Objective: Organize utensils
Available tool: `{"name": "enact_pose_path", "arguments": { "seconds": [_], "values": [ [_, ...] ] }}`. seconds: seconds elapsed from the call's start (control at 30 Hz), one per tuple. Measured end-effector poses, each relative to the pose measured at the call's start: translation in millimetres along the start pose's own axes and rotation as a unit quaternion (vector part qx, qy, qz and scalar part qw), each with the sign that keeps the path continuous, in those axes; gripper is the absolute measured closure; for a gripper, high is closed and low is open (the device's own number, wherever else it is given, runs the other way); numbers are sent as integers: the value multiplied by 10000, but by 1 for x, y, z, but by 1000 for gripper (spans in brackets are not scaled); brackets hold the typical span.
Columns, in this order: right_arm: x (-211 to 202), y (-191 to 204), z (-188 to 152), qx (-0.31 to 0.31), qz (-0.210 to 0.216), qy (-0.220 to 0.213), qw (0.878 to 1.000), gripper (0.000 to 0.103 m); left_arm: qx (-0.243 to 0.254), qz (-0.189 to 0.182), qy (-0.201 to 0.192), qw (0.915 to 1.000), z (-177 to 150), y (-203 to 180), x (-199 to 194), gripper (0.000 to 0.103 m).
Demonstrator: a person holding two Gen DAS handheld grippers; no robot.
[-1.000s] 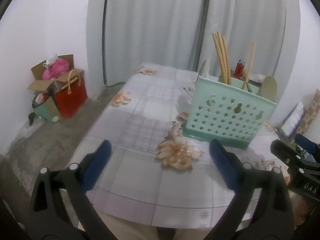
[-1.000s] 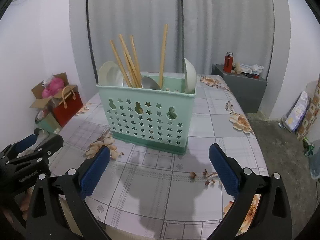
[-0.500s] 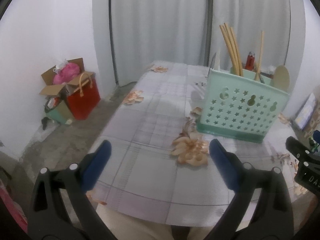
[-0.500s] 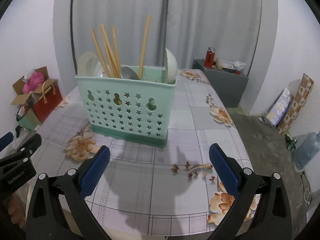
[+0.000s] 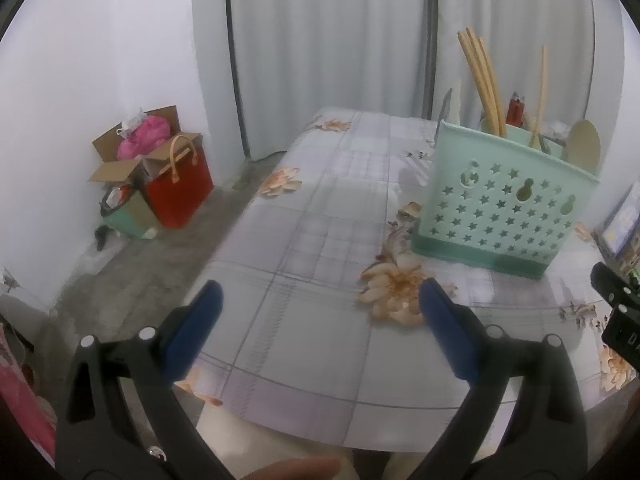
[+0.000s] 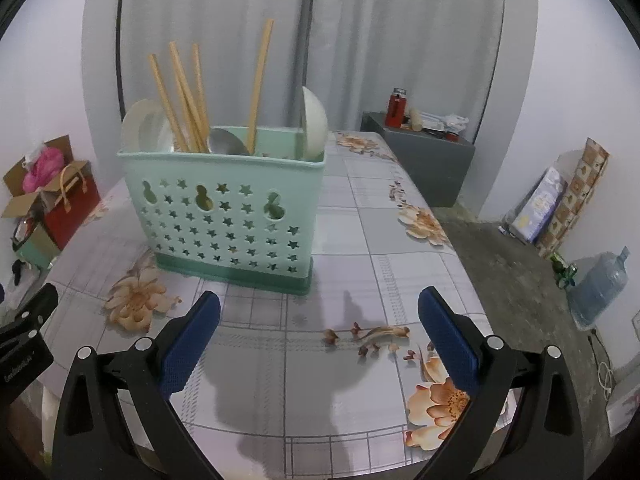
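Note:
A mint-green utensil basket (image 6: 224, 216) with star cut-outs stands upright on the floral tablecloth (image 6: 360, 264). It holds several wooden chopsticks (image 6: 182, 96), a metal ladle (image 6: 226, 142) and white spoons (image 6: 314, 124). It also shows in the left wrist view (image 5: 504, 208), at the right. My right gripper (image 6: 319, 320) is open and empty, held above the table in front of the basket. My left gripper (image 5: 318, 308) is open and empty, over the table's near left part, left of the basket.
A red bag (image 5: 180, 184) and cardboard boxes (image 5: 132, 148) sit on the floor at the left. A grey cabinet (image 6: 424, 160) with a red bottle (image 6: 396, 108) stands behind the table. A water jug (image 6: 598, 288) and packages (image 6: 560, 204) are on the floor at the right.
Both grippers have drawn back and turned outwards, the left to the left and the right to the right. The basket has shifted sideways in each view. Both stay open and empty.

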State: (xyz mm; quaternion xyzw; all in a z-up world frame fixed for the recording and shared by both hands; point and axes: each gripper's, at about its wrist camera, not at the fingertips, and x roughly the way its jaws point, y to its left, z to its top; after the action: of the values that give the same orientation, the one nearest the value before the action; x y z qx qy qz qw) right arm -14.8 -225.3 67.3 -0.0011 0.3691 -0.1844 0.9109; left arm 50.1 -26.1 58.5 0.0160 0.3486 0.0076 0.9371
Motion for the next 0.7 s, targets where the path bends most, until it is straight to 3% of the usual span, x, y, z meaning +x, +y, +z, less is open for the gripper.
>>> {"name": "enact_pose_path", "arguments": {
  "seconds": [0.7],
  "values": [
    [-4,-4,4,65,-44,-66,9999,7,7,9,34,10000,2,0,2,9]
  ]
}}
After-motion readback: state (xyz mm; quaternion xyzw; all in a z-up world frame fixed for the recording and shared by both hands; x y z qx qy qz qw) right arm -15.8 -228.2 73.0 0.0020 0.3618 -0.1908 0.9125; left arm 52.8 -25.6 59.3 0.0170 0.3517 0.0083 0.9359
